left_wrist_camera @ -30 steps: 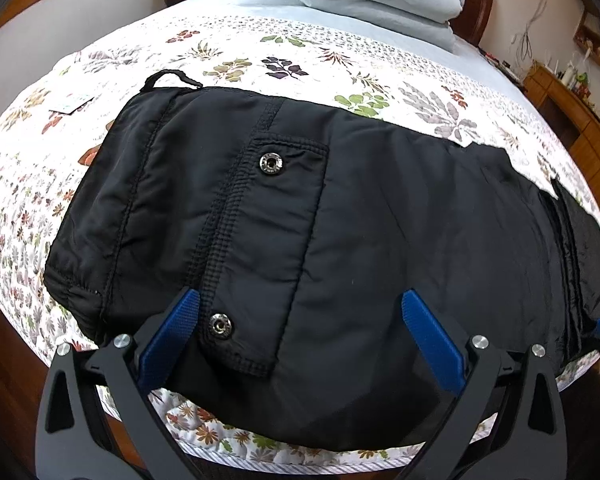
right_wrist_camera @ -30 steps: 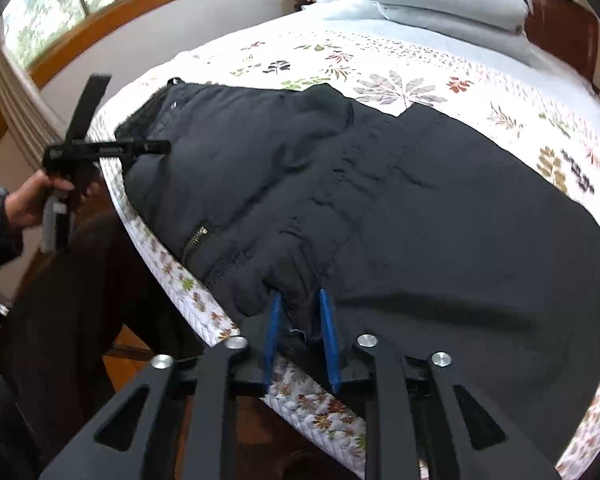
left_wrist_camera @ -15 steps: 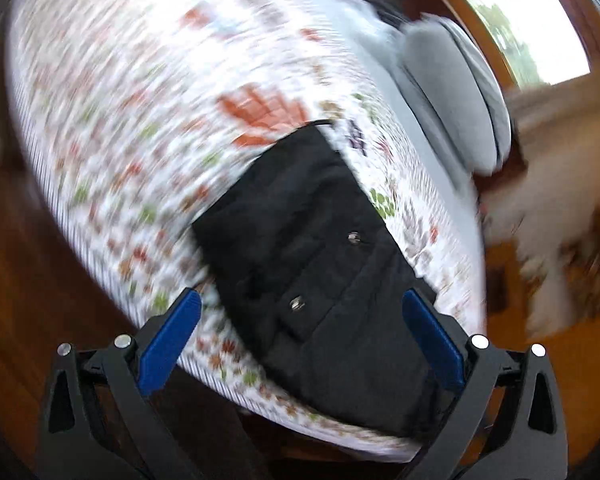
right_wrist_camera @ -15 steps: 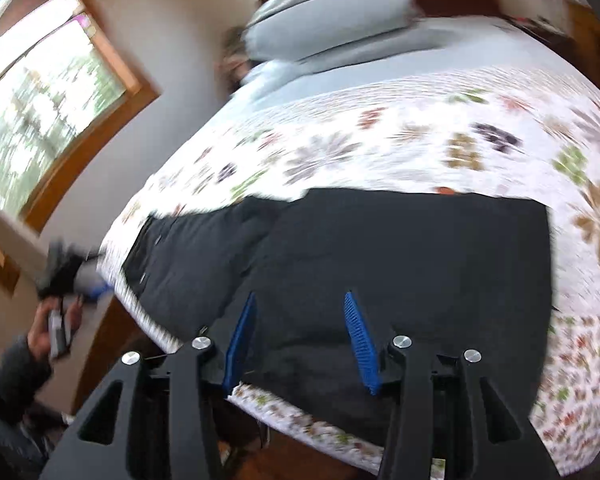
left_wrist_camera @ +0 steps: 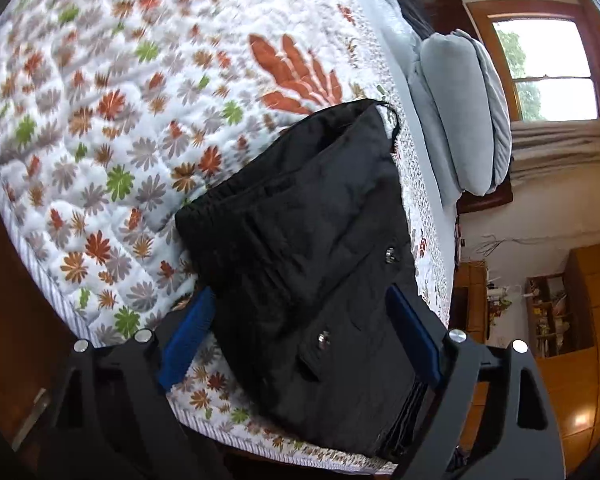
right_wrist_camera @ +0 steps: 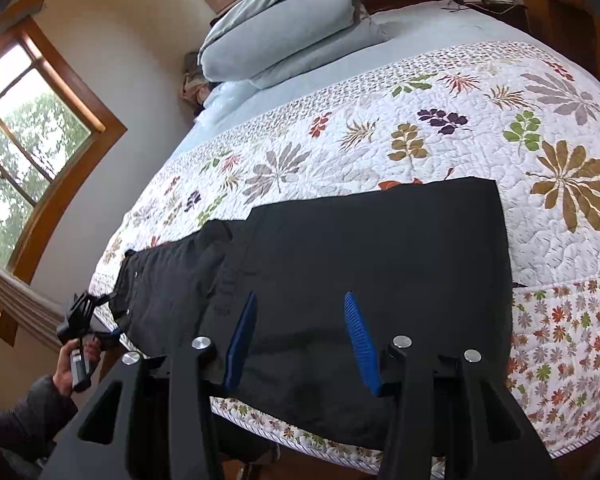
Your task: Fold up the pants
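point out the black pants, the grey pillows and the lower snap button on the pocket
black pants [right_wrist_camera: 380, 264], right wrist view, flat middle of the leg
grey pillows [right_wrist_camera: 284, 20], right wrist view, top pillow's side
lower snap button [left_wrist_camera: 323, 337], left wrist view, its metal face

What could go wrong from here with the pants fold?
1. The left tongs straddle the thick waist end of the black pants; their jaws have just been closing but do not yet grip, so they may pinch only the top layers.
2. The pants lie along the edge of the quilt and could slide off when lifted.
3. The right tongs hover open, leaving the legs unheld.
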Action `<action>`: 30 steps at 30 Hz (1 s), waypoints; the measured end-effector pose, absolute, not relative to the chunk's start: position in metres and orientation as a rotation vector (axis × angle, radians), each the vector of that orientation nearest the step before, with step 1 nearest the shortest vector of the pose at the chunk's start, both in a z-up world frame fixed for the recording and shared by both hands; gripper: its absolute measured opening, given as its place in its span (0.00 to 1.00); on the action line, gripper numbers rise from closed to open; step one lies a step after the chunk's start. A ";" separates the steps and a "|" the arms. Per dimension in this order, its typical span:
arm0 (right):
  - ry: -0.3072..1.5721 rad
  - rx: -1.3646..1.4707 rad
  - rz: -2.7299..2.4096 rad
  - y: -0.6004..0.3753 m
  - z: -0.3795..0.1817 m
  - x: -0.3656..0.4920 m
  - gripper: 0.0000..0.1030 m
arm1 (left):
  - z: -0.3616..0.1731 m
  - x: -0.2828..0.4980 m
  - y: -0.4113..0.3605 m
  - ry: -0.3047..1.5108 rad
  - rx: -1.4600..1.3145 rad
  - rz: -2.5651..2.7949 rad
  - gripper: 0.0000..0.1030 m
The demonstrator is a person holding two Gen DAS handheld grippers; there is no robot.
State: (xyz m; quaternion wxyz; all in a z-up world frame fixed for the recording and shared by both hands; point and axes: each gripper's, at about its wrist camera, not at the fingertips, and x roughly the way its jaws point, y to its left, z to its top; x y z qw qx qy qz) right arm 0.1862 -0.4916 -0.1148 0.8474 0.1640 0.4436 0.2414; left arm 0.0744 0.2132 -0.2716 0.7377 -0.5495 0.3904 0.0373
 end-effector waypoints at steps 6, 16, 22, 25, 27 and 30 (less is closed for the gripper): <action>0.959 0.326 0.519 -0.484 -0.123 0.183 0.46 | -0.278 0.066 0.216 0.806 -1.248 0.049 0.73; 0.977 0.357 0.512 -0.490 -0.127 0.185 0.47 | -0.286 0.058 0.216 0.813 -1.202 0.097 0.50; 0.970 0.364 0.516 -0.491 -0.124 0.183 0.47 | -0.284 0.069 0.215 0.757 -1.250 0.055 0.85; 0.974 0.358 0.516 -0.490 -0.124 0.184 0.47 | -0.283 0.079 0.210 0.762 -1.238 0.074 0.87; 0.978 0.353 0.516 -0.489 -0.126 0.184 0.47 | -0.277 0.083 0.203 0.771 -1.197 0.096 0.86; 0.982 0.354 0.517 -0.488 -0.127 0.184 0.47 | -0.267 0.086 0.195 0.748 -1.180 0.049 0.43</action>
